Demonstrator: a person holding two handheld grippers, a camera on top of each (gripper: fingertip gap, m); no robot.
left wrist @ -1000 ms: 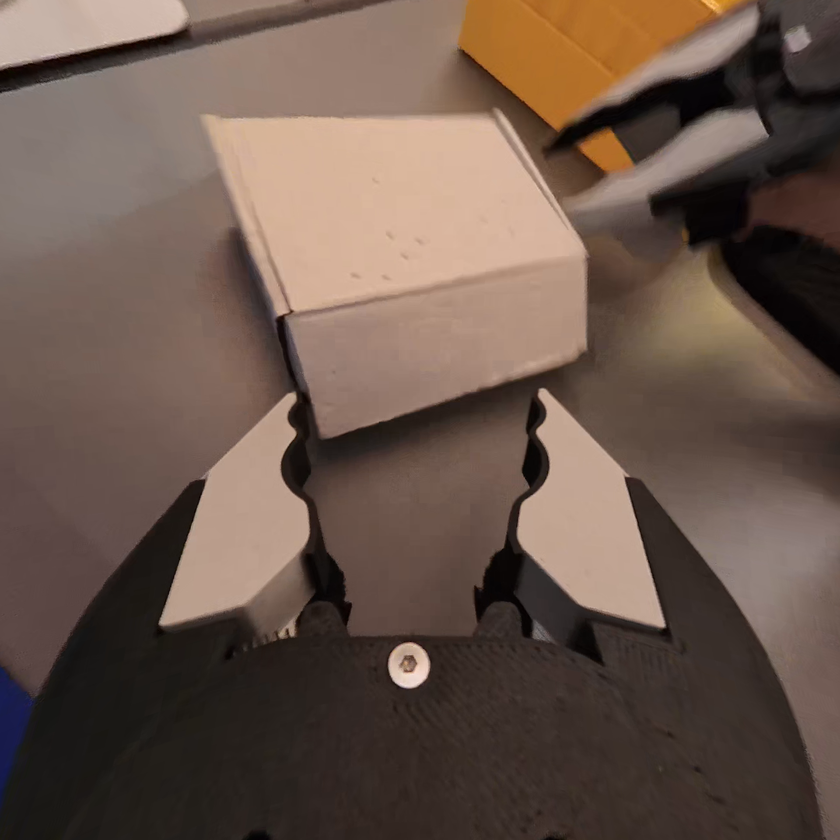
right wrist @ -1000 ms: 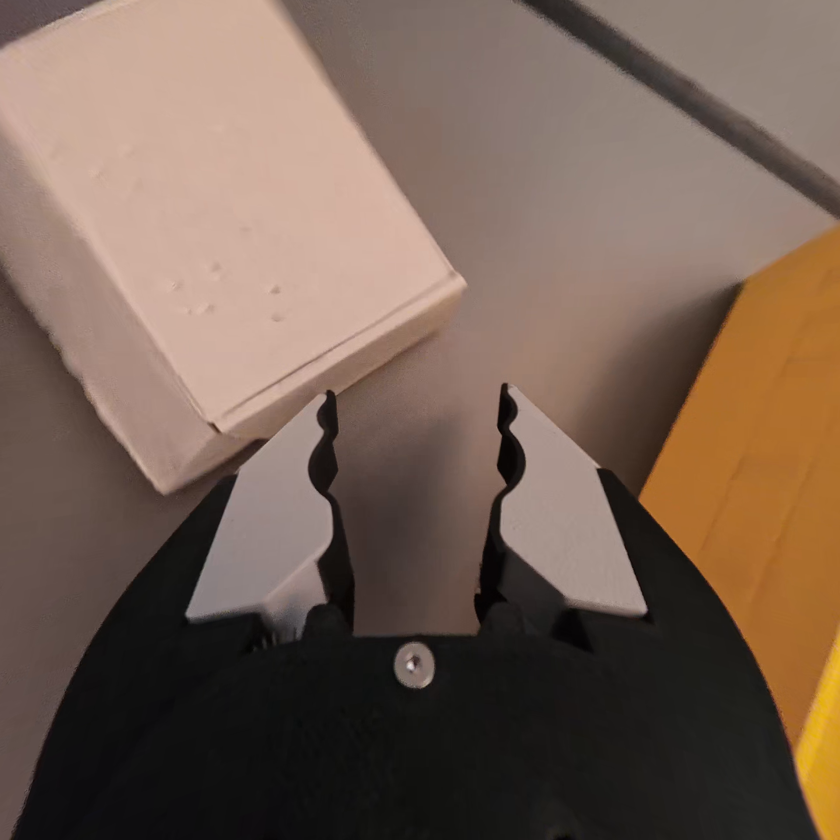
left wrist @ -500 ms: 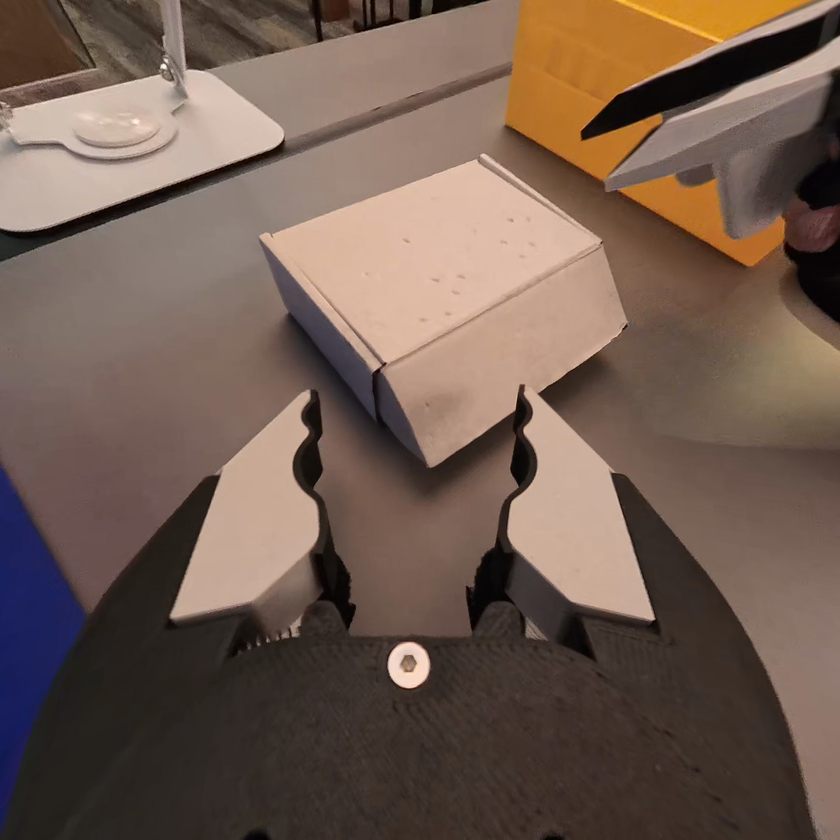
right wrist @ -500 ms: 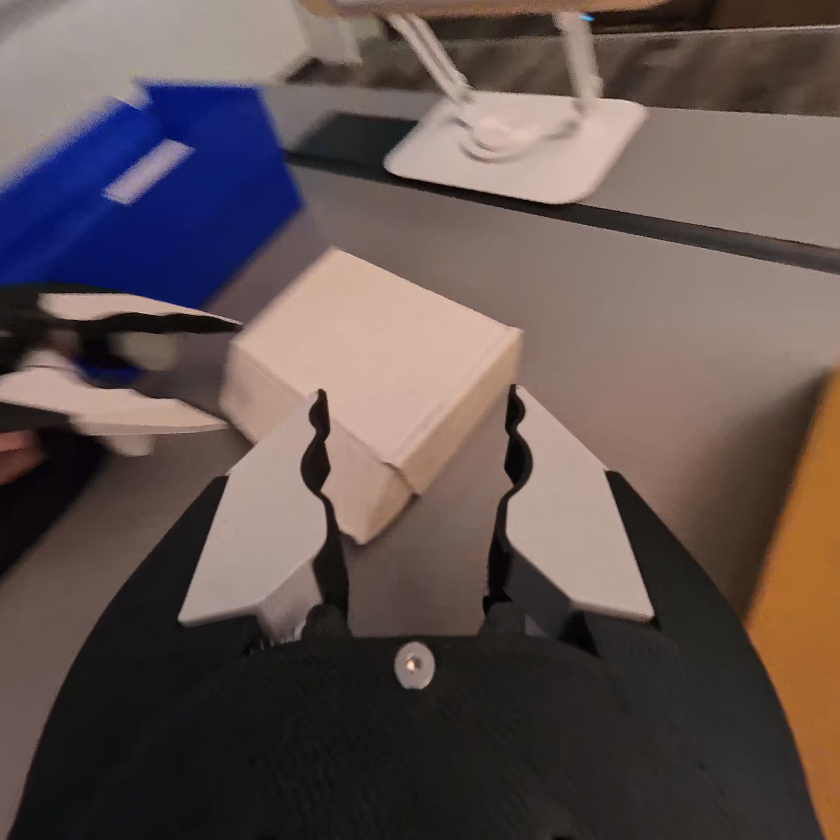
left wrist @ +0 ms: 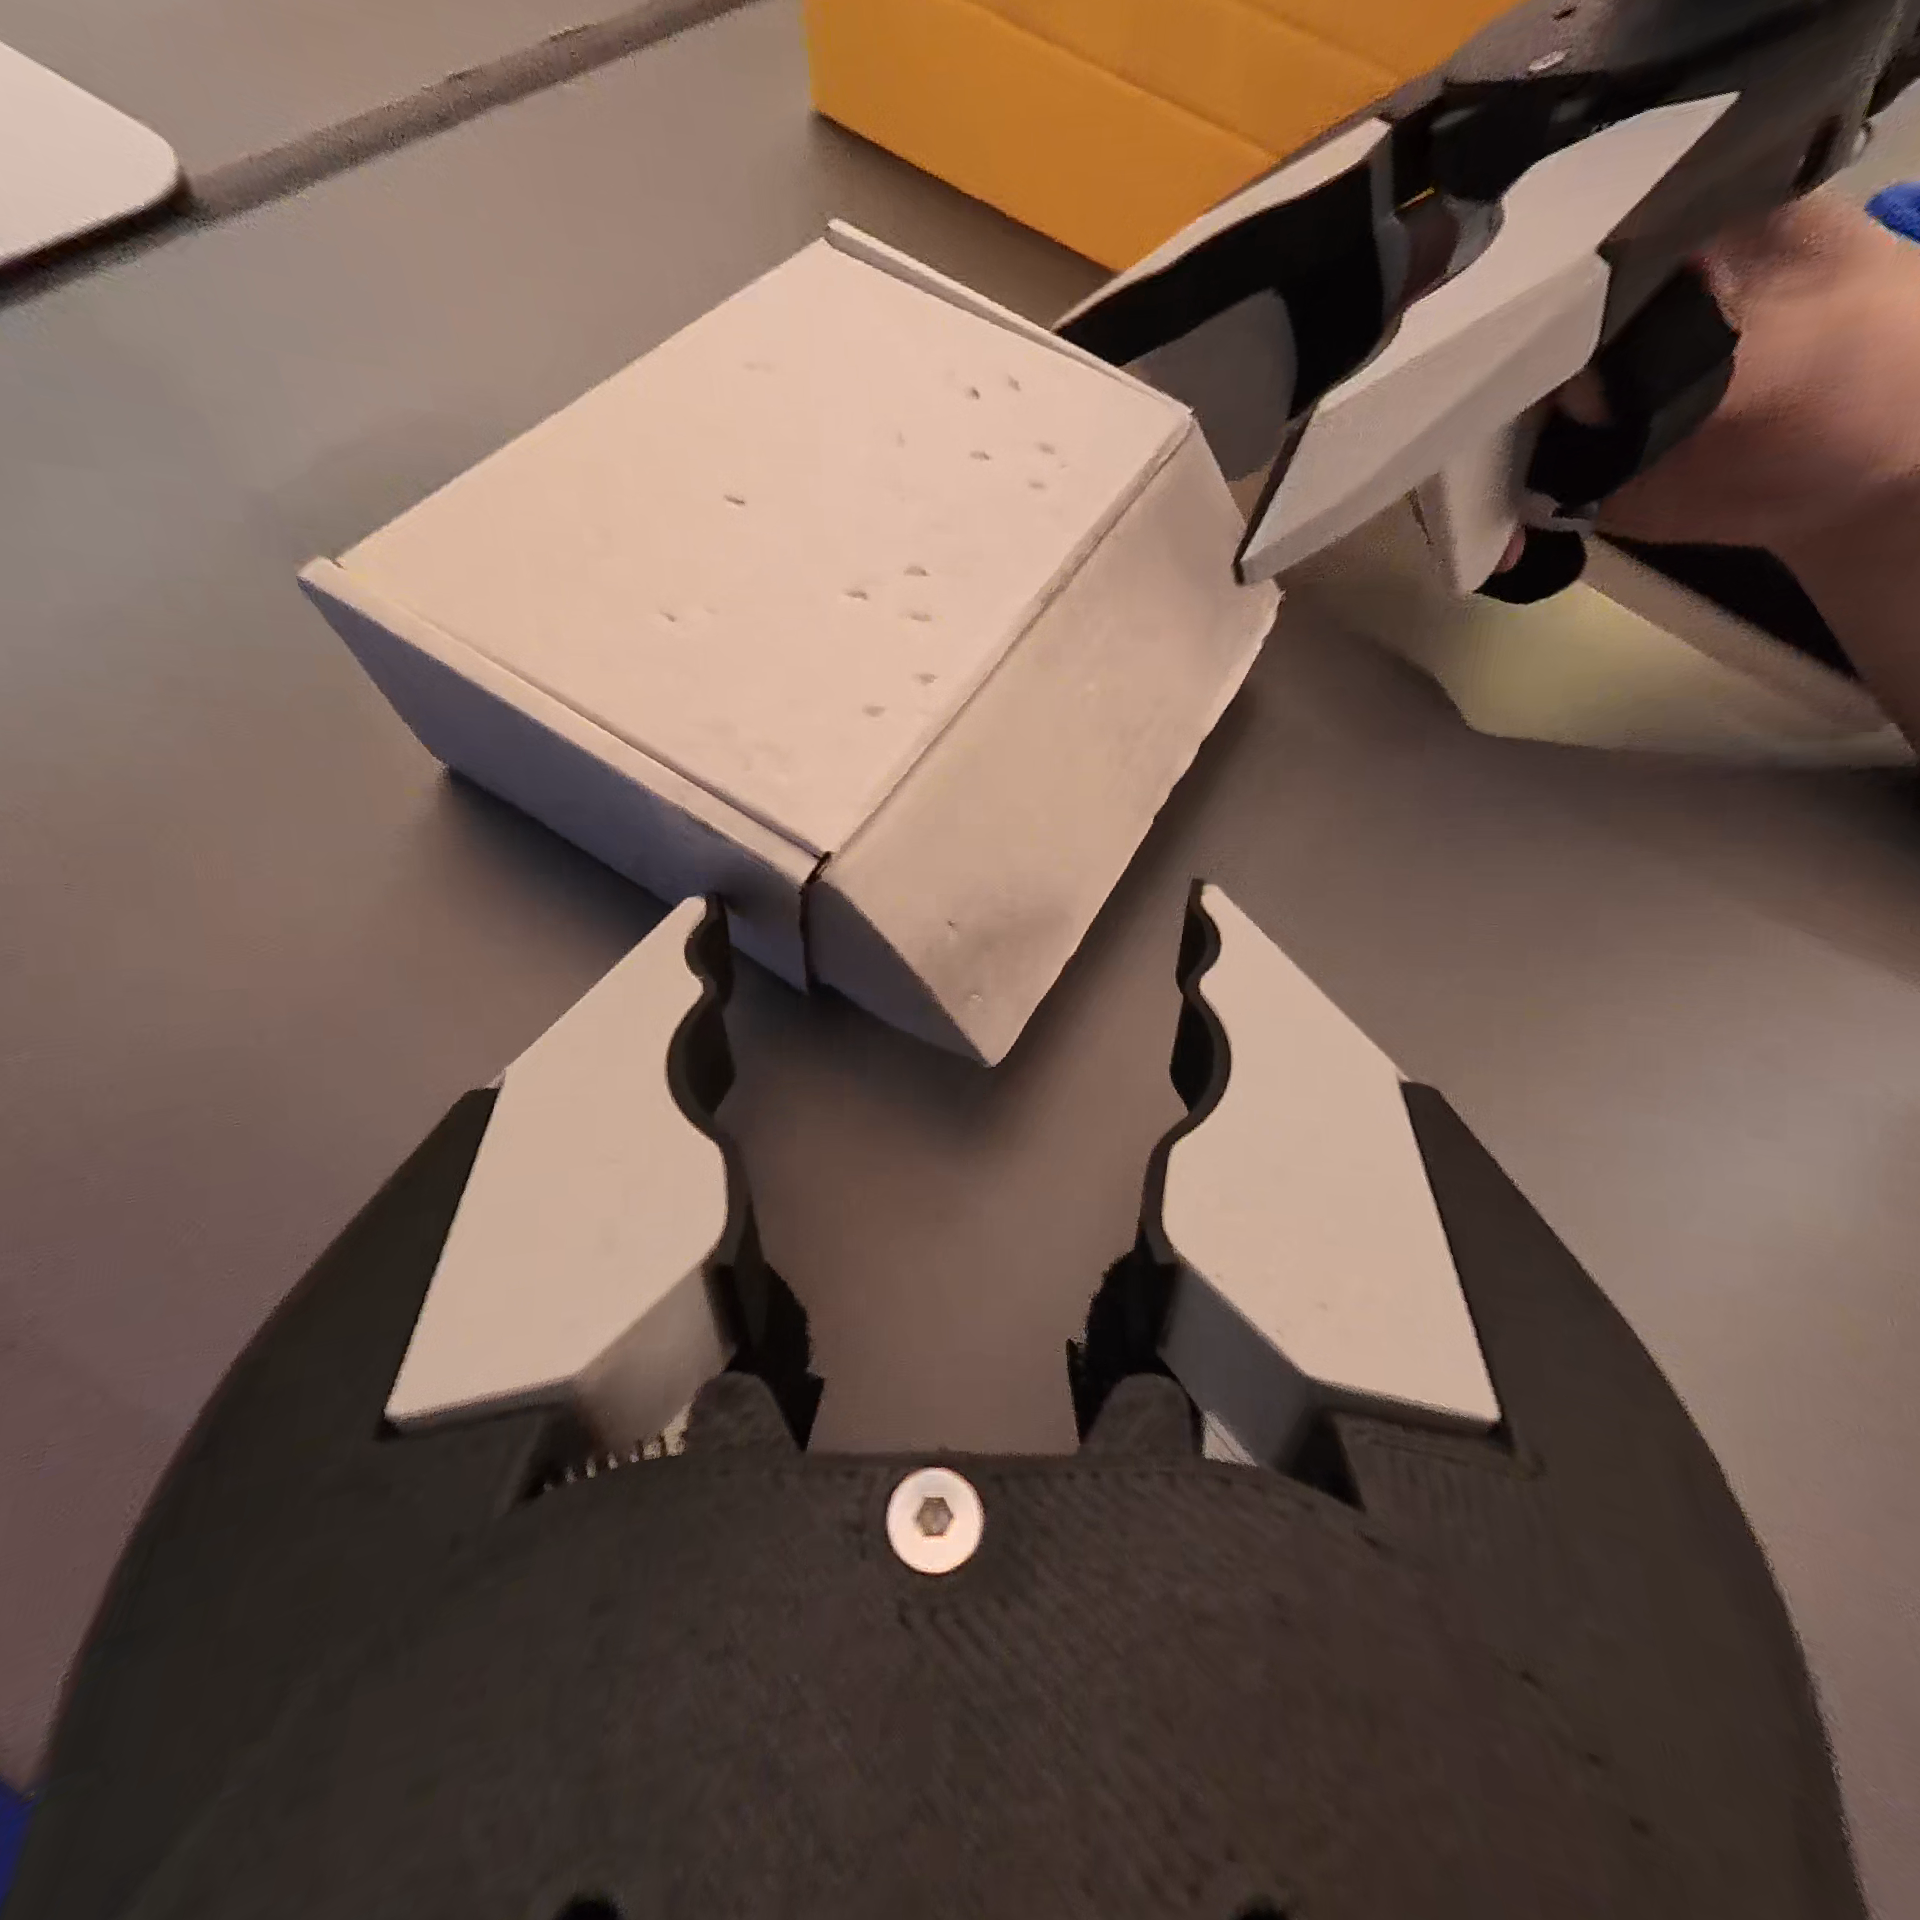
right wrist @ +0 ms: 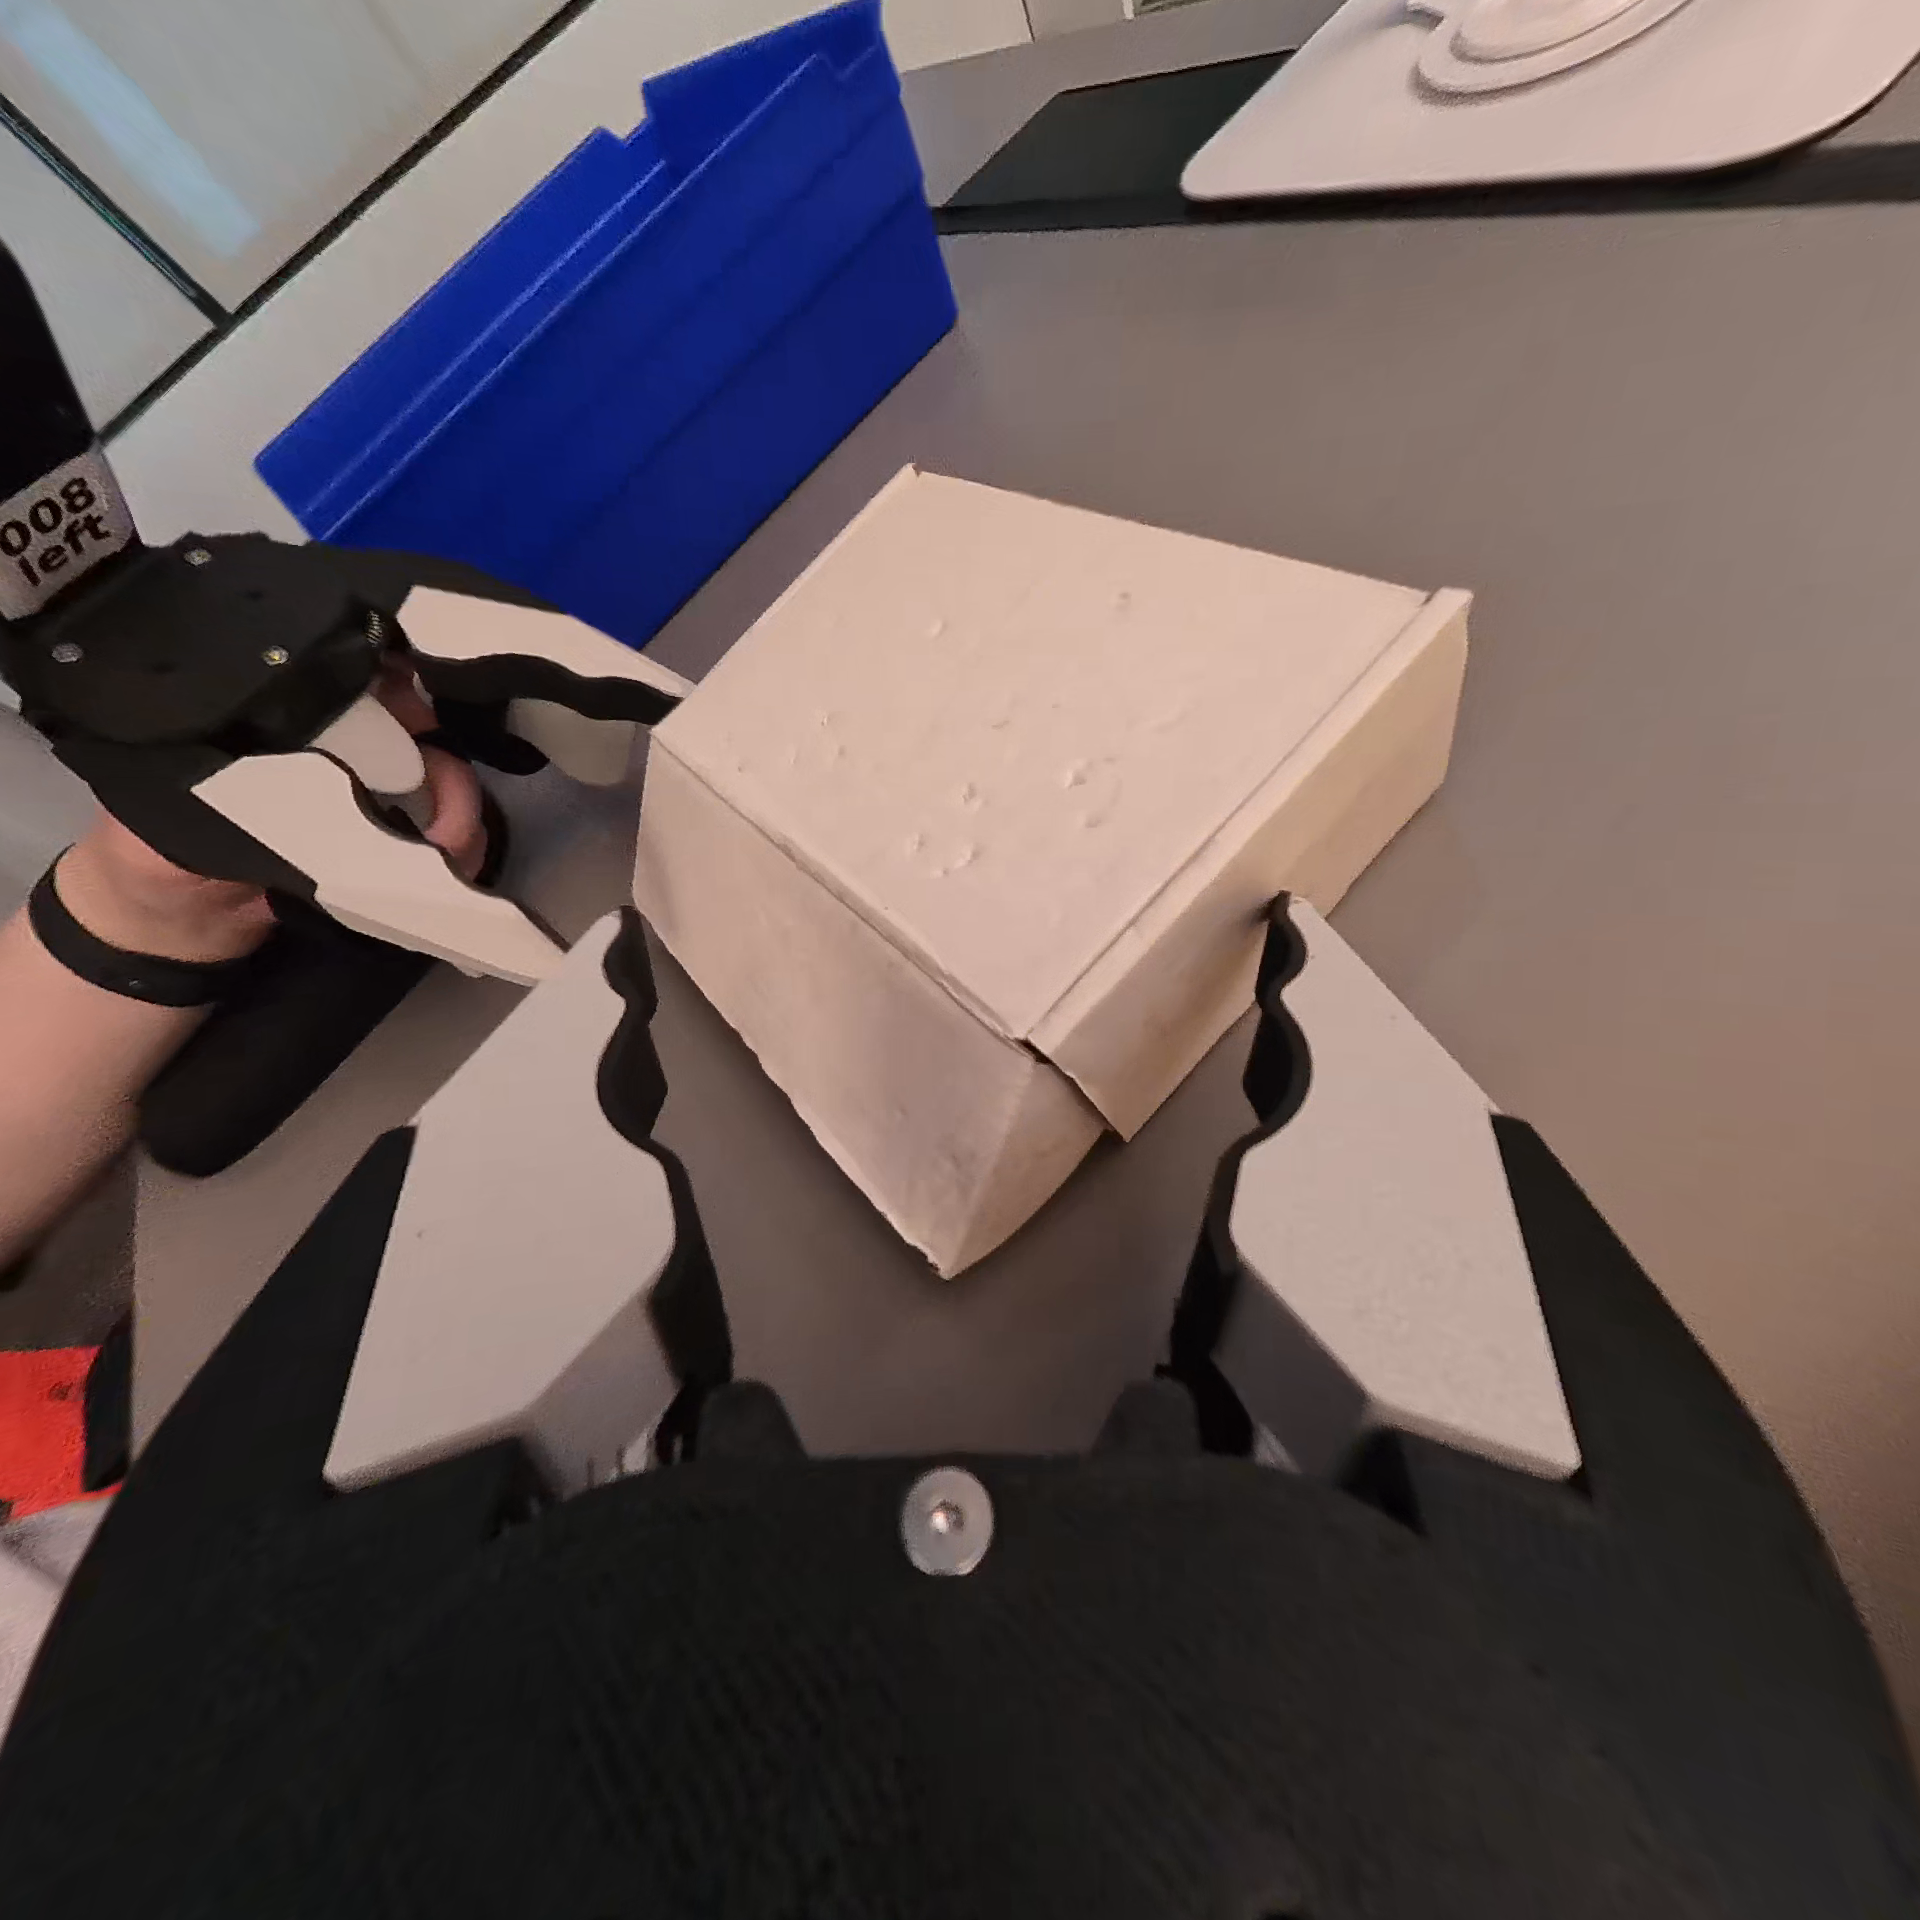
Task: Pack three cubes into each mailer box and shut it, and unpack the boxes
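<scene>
A closed white mailer box lies on the grey table; no cubes show. My left gripper is open and empty, its fingertips just short of the box's near corner. My right gripper is open and empty, with its fingers on either side of the opposite corner of the box. The right gripper also shows in the left wrist view at the box's far right corner. The left gripper shows in the right wrist view at the box's left side.
A blue bin stands beyond the box on the left. A yellow box stands behind it on the right. A white stand base sits at the back. A red item lies at the near left edge.
Both grippers have closed in on the box from opposite corners. The right gripper has swung round and dropped to the box's corner. Both stay open.
</scene>
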